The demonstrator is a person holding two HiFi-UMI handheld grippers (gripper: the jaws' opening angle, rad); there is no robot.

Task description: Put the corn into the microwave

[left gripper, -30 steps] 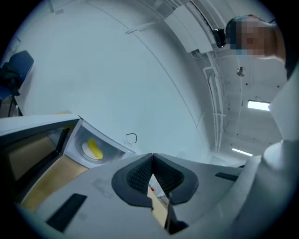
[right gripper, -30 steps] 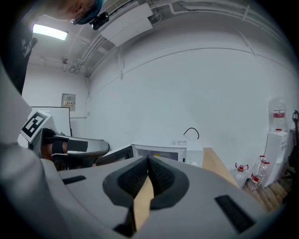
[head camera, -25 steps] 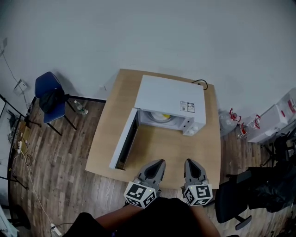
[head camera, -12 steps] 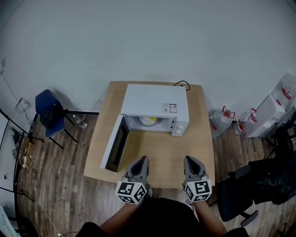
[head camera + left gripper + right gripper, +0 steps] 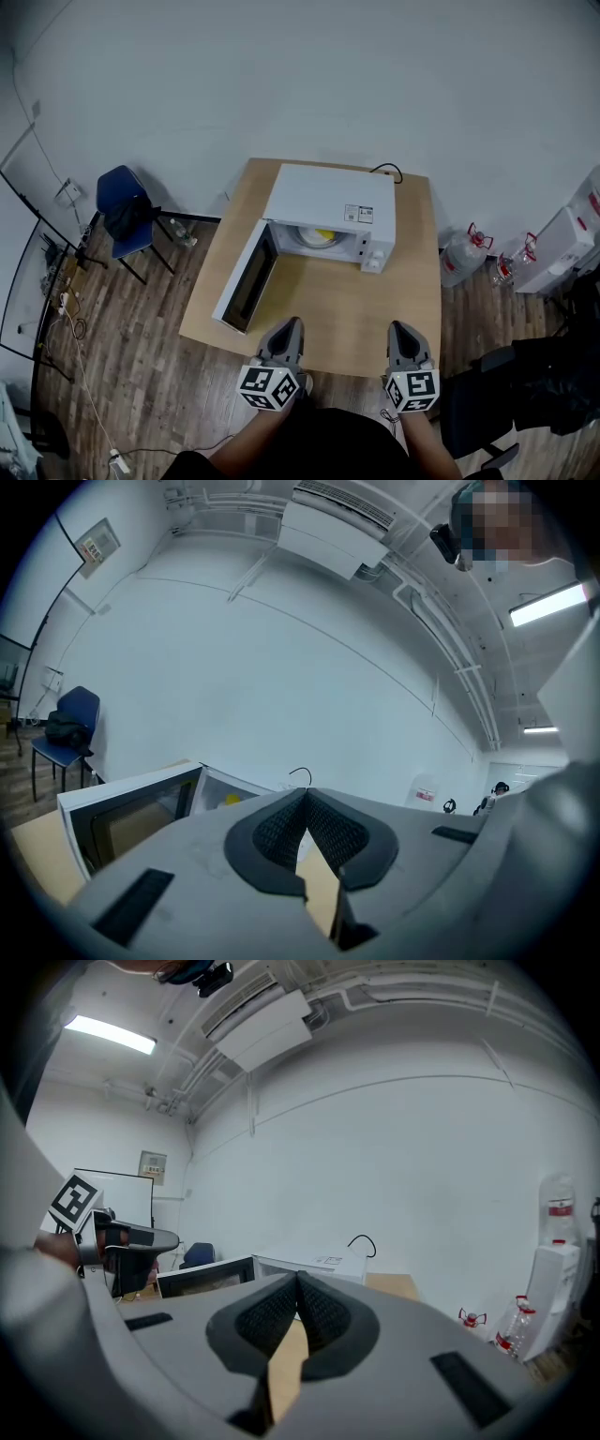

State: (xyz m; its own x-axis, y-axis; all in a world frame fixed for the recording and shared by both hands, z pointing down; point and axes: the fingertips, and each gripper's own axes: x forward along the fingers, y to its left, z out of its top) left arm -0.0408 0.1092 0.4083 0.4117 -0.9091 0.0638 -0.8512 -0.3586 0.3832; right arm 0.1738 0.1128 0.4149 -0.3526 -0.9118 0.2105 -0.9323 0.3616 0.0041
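Note:
A white microwave point(image 5: 328, 204) stands on the wooden table point(image 5: 337, 309) with its door point(image 5: 242, 281) swung open to the left. Yellow corn point(image 5: 323, 233) lies inside its cavity, on a pale plate; the corn point(image 5: 231, 800) also shows as a small yellow patch in the left gripper view. My left gripper point(image 5: 289, 325) and right gripper point(image 5: 401, 330) hover over the table's near edge, well short of the microwave. Both are shut with nothing between the pads. In the right gripper view the microwave point(image 5: 309, 1262) sits ahead, with the left gripper point(image 5: 131, 1241) at the left edge.
A blue chair point(image 5: 127, 211) with a dark bag stands left of the table. Water jugs point(image 5: 461, 255) and white boxes point(image 5: 562, 248) stand on the floor at the right, a black office chair point(image 5: 487, 394) at the lower right. Cables lie on the floor at the left.
Both grippers have drawn back toward the table's near edge, the right one shifting further right. The head view has swung, so the microwave sits differently in the frame. Jaws stayed shut.

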